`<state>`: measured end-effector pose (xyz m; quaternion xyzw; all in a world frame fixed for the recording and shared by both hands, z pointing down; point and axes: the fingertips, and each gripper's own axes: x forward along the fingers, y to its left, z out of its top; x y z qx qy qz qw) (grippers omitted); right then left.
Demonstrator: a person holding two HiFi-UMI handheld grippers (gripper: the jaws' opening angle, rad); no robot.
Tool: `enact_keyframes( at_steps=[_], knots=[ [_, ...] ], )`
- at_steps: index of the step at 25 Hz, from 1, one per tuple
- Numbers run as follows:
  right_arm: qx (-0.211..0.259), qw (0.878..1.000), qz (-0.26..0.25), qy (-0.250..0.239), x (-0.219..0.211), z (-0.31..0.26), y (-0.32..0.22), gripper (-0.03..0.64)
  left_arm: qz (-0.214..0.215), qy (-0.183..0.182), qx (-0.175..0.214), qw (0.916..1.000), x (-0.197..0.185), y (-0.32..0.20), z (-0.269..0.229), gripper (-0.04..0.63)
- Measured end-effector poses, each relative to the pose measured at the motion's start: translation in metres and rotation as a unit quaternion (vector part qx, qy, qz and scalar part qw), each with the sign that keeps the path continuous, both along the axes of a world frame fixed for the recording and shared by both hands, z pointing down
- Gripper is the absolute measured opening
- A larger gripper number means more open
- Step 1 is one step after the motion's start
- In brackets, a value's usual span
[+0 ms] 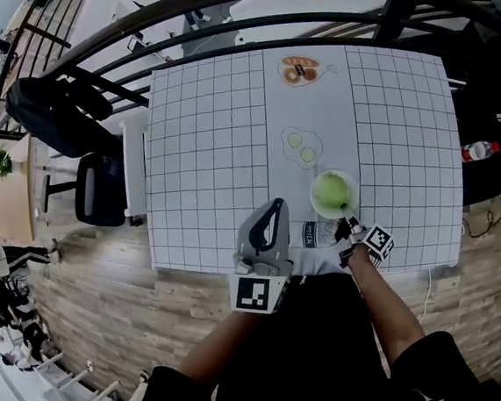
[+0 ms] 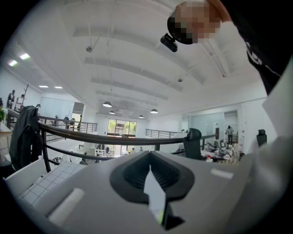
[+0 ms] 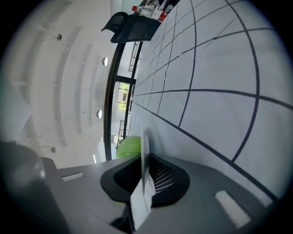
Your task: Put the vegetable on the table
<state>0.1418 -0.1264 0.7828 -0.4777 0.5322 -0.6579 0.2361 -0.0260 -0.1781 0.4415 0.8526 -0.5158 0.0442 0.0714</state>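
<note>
A green leafy vegetable [image 1: 331, 192] lies on a small white plate [image 1: 316, 206] near the front edge of the white gridded table [image 1: 211, 155]. My right gripper [image 1: 349, 224] is shut on the plate's near rim. In the right gripper view the thin plate rim [image 3: 143, 141] stands edge-on between the jaws, with the vegetable [image 3: 127, 146] just beyond. My left gripper [image 1: 277, 207] hovers at the table's front edge, left of the plate, shut and empty. In the left gripper view the left gripper [image 2: 150, 171] points out over the table toward the railing.
Printed pictures of bread [image 1: 300, 70] and cucumber slices [image 1: 301, 145] mark the cloth beyond the plate. A black office chair [image 1: 100, 189] stands left of the table, with a dark railing [image 1: 243, 28] behind and a bottle [image 1: 479, 150] at the right.
</note>
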Motion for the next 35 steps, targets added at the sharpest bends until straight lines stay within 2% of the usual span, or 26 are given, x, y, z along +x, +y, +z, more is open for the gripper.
enact_keyframes(
  at_steps=[4,9,15,18,23,30,35],
  knots=[
    [-0.014,0.999,-0.015,0.043,-0.004,0.001,0.006,0.040,-0.001,0.005,0.004,1.0000,-0.001,0.003,-0.003,0.009],
    [-0.045,0.997,-0.030,0.053,-0.008,0.006,0.016,0.074,0.003,0.003,0.010,0.9999,-0.001,0.011,-0.005,0.009],
    [-0.077,0.997,-0.020,0.011,-0.015,0.007,0.023,0.114,0.008,0.013,0.007,0.9999,0.002,0.021,-0.005,0.009],
    [-0.088,0.996,-0.029,-0.001,-0.017,0.008,0.026,0.129,0.012,0.012,0.017,0.9997,0.005,0.022,-0.010,0.009],
    [-0.106,0.994,-0.033,-0.012,-0.021,0.011,0.038,0.150,0.014,0.014,0.006,0.9998,0.003,0.031,-0.007,0.009],
    [-0.105,0.994,-0.017,-0.002,-0.013,0.006,0.054,0.150,0.015,0.017,0.006,0.9997,-0.004,0.046,-0.005,0.009],
    [-0.086,0.996,-0.019,0.009,-0.008,-0.010,0.059,0.149,0.020,0.025,0.014,0.9994,-0.007,0.056,-0.010,0.009]
  ],
)
